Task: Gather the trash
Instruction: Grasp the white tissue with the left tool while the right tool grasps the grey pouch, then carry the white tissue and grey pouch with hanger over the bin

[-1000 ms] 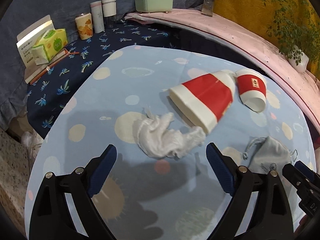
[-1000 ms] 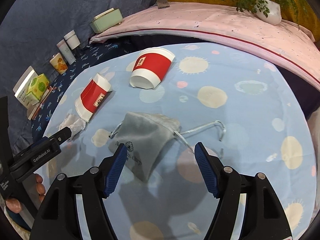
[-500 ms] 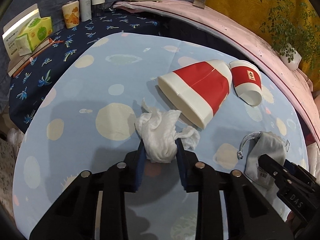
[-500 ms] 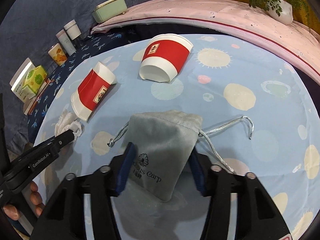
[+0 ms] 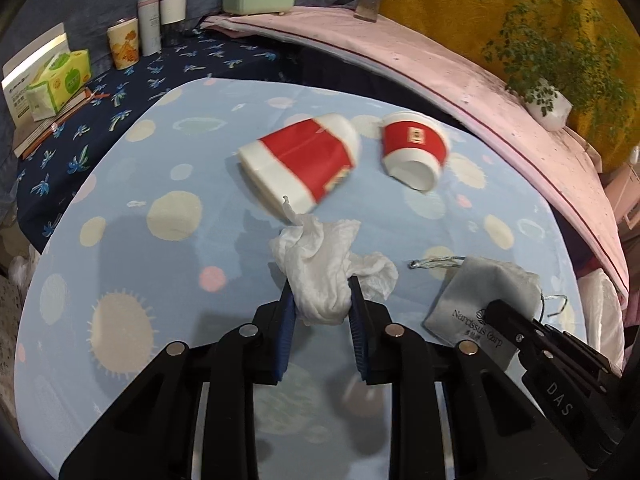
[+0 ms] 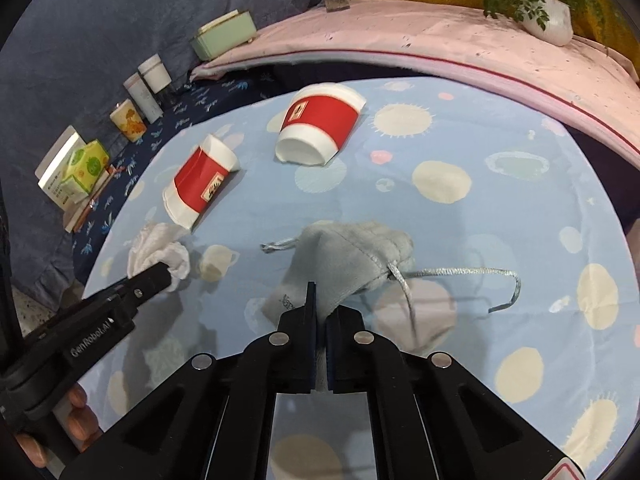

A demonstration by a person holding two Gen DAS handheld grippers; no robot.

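The left tongs (image 5: 321, 300) are clenched on the crumpled tissue (image 5: 328, 268), having just closed on it. The right tongs (image 6: 320, 312) have just pinched shut on the bottom edge of the grey pouch (image 6: 352, 256), on the blue surface (image 6: 460, 140). This looks like the pickup step; next, the pouch mouth probably needs opening so the tissue can go in. The pouch's long axis runs away from the tongs, mouth and drawstring pointing far-right. Two cups (image 5: 304, 160) lie tipped beyond.
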